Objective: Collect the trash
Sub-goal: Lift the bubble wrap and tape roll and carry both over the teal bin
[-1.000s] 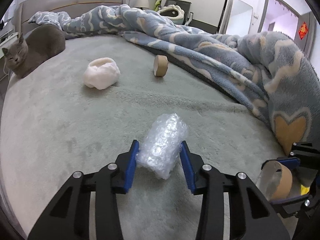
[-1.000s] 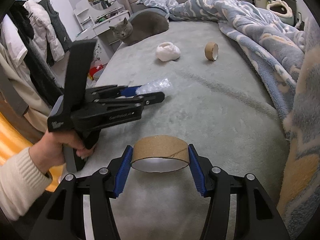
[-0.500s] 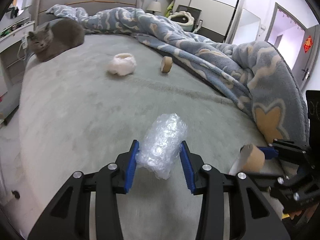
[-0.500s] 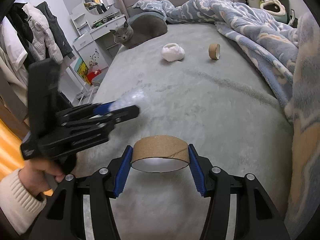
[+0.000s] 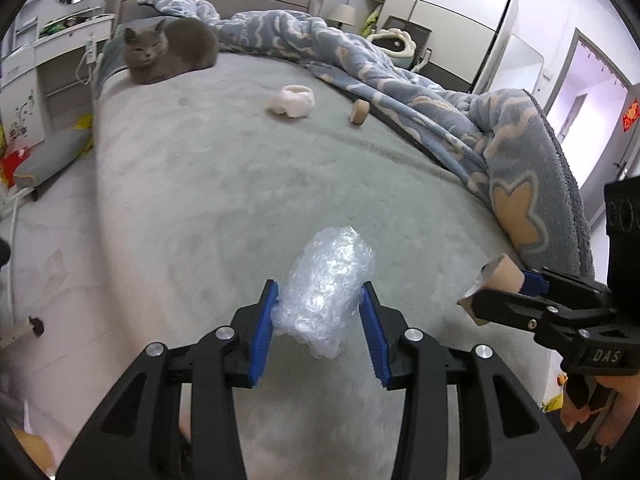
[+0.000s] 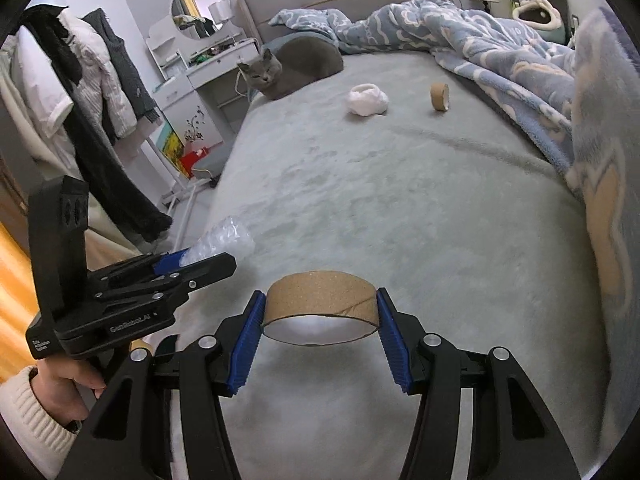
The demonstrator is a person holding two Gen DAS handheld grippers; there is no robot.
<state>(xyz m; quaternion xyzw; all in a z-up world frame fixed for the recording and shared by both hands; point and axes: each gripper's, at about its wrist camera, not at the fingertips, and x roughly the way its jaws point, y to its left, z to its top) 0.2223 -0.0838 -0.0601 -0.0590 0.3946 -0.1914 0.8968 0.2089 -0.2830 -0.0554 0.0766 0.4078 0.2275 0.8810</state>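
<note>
Bubble wrap [image 5: 326, 288], a crumpled clear wad, sits clamped between the blue pads of your left gripper [image 5: 320, 322], held above the near end of the bed [image 5: 200, 184]. Cardboard ring [image 6: 320, 300], an empty tape core, is pinched across its width by your right gripper [image 6: 318, 330], opening facing the camera, also above the bed's near end.

From the left wrist view, your right gripper [image 5: 496, 296] shows at the right edge with the ring [image 5: 500, 278] in its tips, off the bed's near right corner. From the right wrist view, your left gripper [image 6: 192, 264] is off the bed's near left side with the wrap [image 6: 224, 240] sticking out past its tips; your left hand [image 6: 64, 388], in a cream sleeve, grips the handle.

Still lying on the bed, toward its far end: a white tissue wad [image 6: 367, 100] and, just right of it but apart, a second small cardboard ring [image 6: 440, 97] standing on edge. The wad's material is hard to judge at this range; possibly soft paper.

A grey cat [image 6: 294, 66] lies at the bed's far left corner by the headboard. A blue patterned blanket [image 6: 500, 48] is heaped along the bed's right side.
</note>
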